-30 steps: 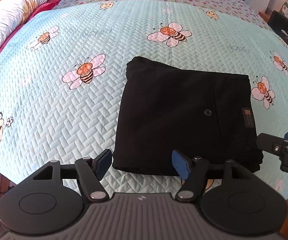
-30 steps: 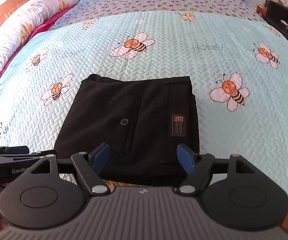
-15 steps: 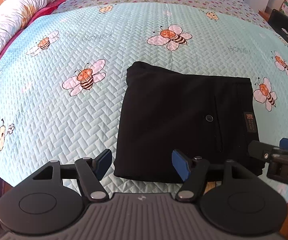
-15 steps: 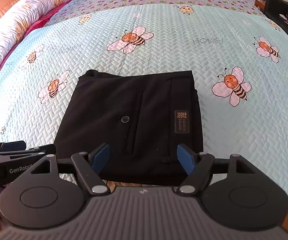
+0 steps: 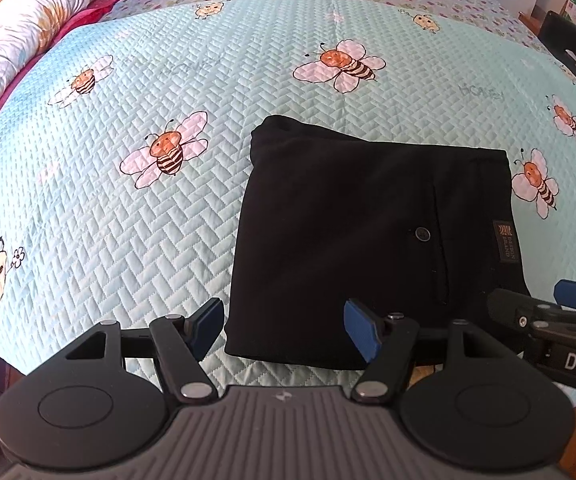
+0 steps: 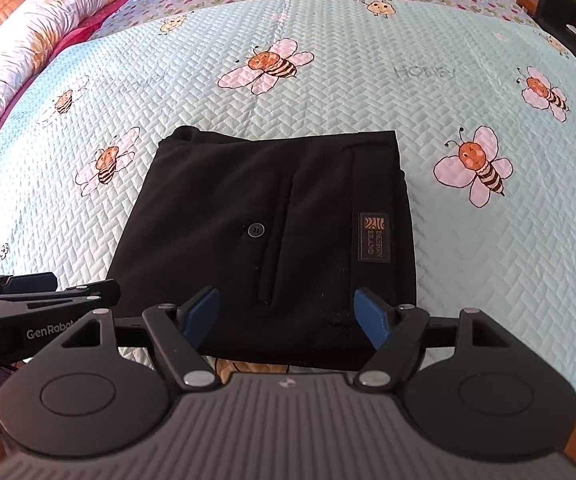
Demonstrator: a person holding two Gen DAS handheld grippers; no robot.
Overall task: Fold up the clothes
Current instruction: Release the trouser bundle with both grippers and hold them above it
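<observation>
Both grippers hang over the near edge of the bed with their blue pads spread apart and nothing between them. Left gripper sits above the near left corner of the folded black trousers, its left pad over the quilt and its right pad over the dark cloth; neither pad presses on anything. Right gripper hovers above the near edge of the same trousers, both pads over the cloth and gaping wide. Each gripper shows at the edge of the other's view, the two side by side.

Folded into a neat, flat rectangle, the trousers lie on the pale green quilt printed with bees, close to the near edge of the bed. A small button and a brown label face up, the label toward the right side. One bee is printed just right of the trousers. Far to the left lies a long flowered pillow.
</observation>
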